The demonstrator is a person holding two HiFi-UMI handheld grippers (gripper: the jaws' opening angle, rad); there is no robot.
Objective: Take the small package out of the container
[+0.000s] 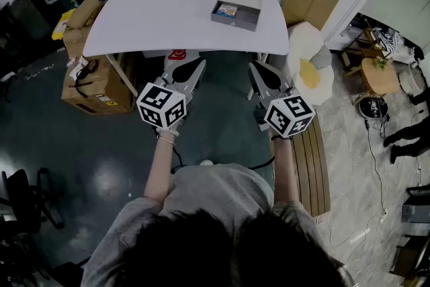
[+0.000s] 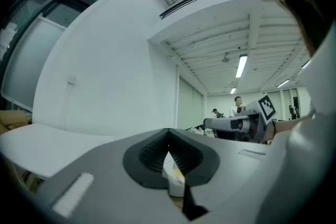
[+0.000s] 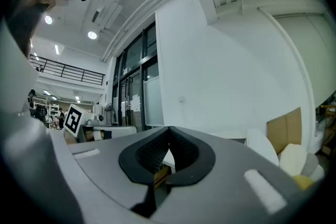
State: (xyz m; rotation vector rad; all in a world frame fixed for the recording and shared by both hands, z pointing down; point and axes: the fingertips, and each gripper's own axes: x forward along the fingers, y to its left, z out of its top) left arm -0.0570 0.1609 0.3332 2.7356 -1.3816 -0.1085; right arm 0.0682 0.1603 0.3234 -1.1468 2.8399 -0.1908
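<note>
A grey open container [image 1: 236, 14] stands on the white table [image 1: 161, 17], towards its far right side. A small package [image 1: 227, 9] with a light printed top lies inside it. Both grippers are held level in front of the table's near edge, well short of the container. My left gripper [image 1: 199, 66] has its jaws together with nothing between them, as the left gripper view [image 2: 168, 132] also shows. My right gripper [image 1: 254, 69] is likewise shut and empty [image 3: 169, 129]. The container is hidden behind the jaws in both gripper views.
Cardboard boxes [image 1: 93, 80] stand on the floor left of the table. A flat cardboard piece [image 1: 309, 5] and a white-and-yellow cushion [image 1: 313, 65] are at its right. A wooden slatted bench [image 1: 313, 161] runs beside my right arm. A small round table [image 1: 380, 74] stands further right.
</note>
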